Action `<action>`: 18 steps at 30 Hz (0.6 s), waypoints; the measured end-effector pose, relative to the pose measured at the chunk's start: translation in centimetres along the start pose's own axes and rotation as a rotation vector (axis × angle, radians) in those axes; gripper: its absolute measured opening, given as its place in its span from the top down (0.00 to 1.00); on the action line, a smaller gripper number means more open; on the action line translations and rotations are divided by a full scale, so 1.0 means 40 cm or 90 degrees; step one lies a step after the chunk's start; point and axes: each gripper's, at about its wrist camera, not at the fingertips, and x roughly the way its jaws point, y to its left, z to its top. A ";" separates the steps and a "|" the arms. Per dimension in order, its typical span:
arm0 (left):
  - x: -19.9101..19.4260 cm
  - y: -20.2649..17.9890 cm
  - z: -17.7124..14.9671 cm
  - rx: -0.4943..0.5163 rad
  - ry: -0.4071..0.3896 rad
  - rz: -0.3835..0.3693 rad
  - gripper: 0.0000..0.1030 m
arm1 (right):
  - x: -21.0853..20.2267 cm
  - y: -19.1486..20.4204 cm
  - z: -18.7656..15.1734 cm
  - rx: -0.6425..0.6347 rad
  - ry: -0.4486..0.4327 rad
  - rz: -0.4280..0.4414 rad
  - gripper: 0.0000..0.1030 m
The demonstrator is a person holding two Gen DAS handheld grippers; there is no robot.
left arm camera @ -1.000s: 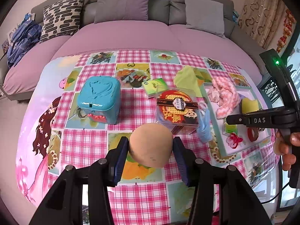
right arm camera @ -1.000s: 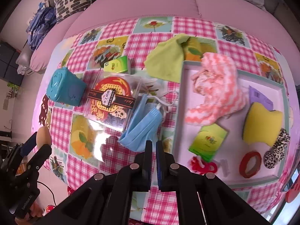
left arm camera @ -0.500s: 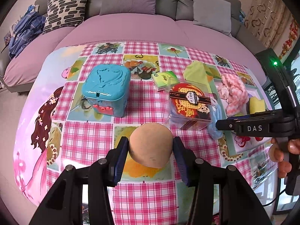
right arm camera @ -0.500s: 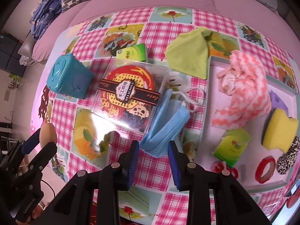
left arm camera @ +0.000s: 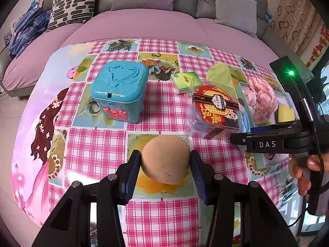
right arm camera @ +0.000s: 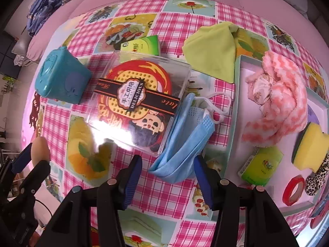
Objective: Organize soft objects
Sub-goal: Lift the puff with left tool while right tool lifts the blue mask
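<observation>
My left gripper is shut on a tan egg-shaped sponge, held above the front of the checkered table; the sponge also shows at the left edge of the right wrist view. My right gripper points straight down over a crumpled blue face mask, its jaws opening, with the mask's lower end between them and no pad pressing it. The mask lies between a clear snack box and a pale tray. A pink-white fluffy cloth and a yellow sponge lie in the tray.
A teal plastic box stands left of centre. A green cloth and a green tissue pack lie behind the snack box. The tray also holds a green packet, red tape ring and leopard scrunchie. A purple sofa lies beyond.
The right gripper went from shut to open and sank left toward the blue mask. The left gripper kept the sponge and dipped slightly toward the table.
</observation>
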 end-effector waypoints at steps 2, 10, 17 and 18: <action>0.005 0.002 -0.001 -0.001 0.002 0.000 0.51 | 0.010 -0.002 0.006 0.003 0.003 -0.002 0.45; 0.024 0.008 0.000 0.000 0.011 -0.001 0.51 | 0.028 -0.019 0.014 0.006 0.011 -0.014 0.52; 0.018 -0.005 -0.001 0.009 0.012 -0.001 0.51 | 0.023 -0.023 -0.005 0.005 0.006 -0.022 0.74; 0.016 -0.007 -0.001 0.010 0.011 -0.001 0.51 | 0.020 -0.027 -0.010 0.006 0.004 -0.024 0.75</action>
